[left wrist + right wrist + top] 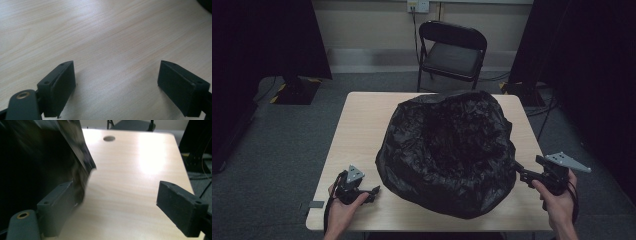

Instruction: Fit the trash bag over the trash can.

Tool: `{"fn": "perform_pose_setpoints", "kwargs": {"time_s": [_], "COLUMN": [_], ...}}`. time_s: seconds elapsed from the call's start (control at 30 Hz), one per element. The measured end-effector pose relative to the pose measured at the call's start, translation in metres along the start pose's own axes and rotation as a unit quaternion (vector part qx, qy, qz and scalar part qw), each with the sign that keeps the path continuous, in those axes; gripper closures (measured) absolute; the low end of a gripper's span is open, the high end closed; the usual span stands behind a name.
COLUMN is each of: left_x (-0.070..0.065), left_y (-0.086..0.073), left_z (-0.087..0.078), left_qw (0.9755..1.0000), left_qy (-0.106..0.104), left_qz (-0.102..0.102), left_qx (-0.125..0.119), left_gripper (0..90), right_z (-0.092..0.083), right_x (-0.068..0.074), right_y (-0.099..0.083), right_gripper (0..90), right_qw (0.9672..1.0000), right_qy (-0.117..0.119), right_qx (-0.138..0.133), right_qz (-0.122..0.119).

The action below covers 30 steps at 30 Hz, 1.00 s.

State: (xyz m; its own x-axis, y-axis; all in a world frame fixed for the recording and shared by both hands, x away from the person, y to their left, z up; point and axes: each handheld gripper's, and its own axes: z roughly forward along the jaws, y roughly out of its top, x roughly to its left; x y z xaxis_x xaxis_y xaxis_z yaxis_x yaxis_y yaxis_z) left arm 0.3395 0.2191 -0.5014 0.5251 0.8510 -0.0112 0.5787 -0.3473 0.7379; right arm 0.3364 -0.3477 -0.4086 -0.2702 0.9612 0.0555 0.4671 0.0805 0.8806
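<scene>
A big crumpled black plastic bag (448, 150) lies heaped on the middle of the light wooden table (357, 130). My left gripper (373, 191) rests low on the table's front left, a little left of the bag, open with bare wood (115, 50) between its jaws. My right gripper (518, 170) is at the bag's right side, open, its tips touching or almost touching the plastic. In the right gripper view the bag (37, 162) presses against the left jaw, and the table (135, 170) lies beyond.
A black folding chair (453, 50) stands behind the table's far edge. Dark curtains and stands flank the table on both sides. A round cable hole (109, 138) sits in the tabletop near its far edge. Grey carpet surrounds the table.
</scene>
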Motion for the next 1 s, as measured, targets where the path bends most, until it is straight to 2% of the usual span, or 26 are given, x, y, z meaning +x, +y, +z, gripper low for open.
{"fn": "perform_pose_setpoints", "kwargs": {"time_s": [0.1,0.17,0.23,0.27,0.3,0.33,0.37,0.43,0.57,0.77,0.83,0.9,1.0], "left_x": [-0.002,-0.003,-0.003,-0.003,-0.003,-0.003,-0.003,-0.003,-0.003,-0.003,-0.003,-0.003,-0.004], "left_y": [0.000,0.000,0.000,0.000,0.000,0.000,0.000,0.000,0.000,0.000,0.000,0.000,0.000], "left_z": [0.000,0.000,0.000,0.000,0.000,0.000,0.000,0.000,0.000,0.000,0.000,0.000,0.000], "left_qw": [1.0000,0.9999,0.9999,0.9999,0.9999,0.9999,0.9999,0.9999,0.9999,0.9999,0.9999,0.9999,0.9999], "left_qy": [0.005,0.009,0.010,0.010,0.010,0.010,0.010,0.010,0.011,0.011,0.012,0.012,0.014], "left_qz": [-0.006,-0.008,-0.009,-0.009,-0.009,-0.009,-0.009,-0.009,-0.008,-0.008,-0.008,-0.008,-0.010], "left_qx": [0.000,0.000,0.001,0.000,0.000,0.000,0.000,0.000,0.000,0.000,0.001,0.001,0.002], "left_gripper": [14.3,14.0,14.0,14.0,14.0,14.0,14.0,14.0,14.1,14.1,13.9,13.9,13.8], "right_z": [0.007,0.013,0.015,0.019,0.019,0.024,0.024,0.029,0.041,0.047,0.050,0.051,0.052], "right_x": [0.000,0.000,0.000,-0.001,-0.001,0.000,0.000,0.000,-0.001,-0.002,-0.002,-0.003,-0.008], "right_y": [-0.012,-0.020,-0.023,-0.029,-0.029,-0.035,-0.035,-0.042,-0.056,-0.065,-0.071,-0.073,-0.074], "right_gripper": [13.9,14.2,14.3,14.3,14.3,14.4,14.4,14.4,14.2,13.7,13.5,12.7,12.2], "right_qw": [0.9997,0.9995,0.9994,0.9991,0.9991,0.9982,0.9982,0.9966,0.9937,0.9914,0.9896,0.9900,0.9907], "right_qy": [-0.010,-0.018,-0.015,-0.021,-0.021,-0.033,-0.033,-0.040,-0.060,-0.064,-0.068,-0.067,-0.055], "right_qx": [0.013,0.020,0.025,0.037,0.037,0.050,0.050,0.069,0.093,0.110,0.121,0.119,0.123], "right_qz": [0.018,0.016,0.019,0.008,0.008,-0.008,-0.008,-0.020,-0.021,-0.031,-0.036,-0.038,-0.020]}}
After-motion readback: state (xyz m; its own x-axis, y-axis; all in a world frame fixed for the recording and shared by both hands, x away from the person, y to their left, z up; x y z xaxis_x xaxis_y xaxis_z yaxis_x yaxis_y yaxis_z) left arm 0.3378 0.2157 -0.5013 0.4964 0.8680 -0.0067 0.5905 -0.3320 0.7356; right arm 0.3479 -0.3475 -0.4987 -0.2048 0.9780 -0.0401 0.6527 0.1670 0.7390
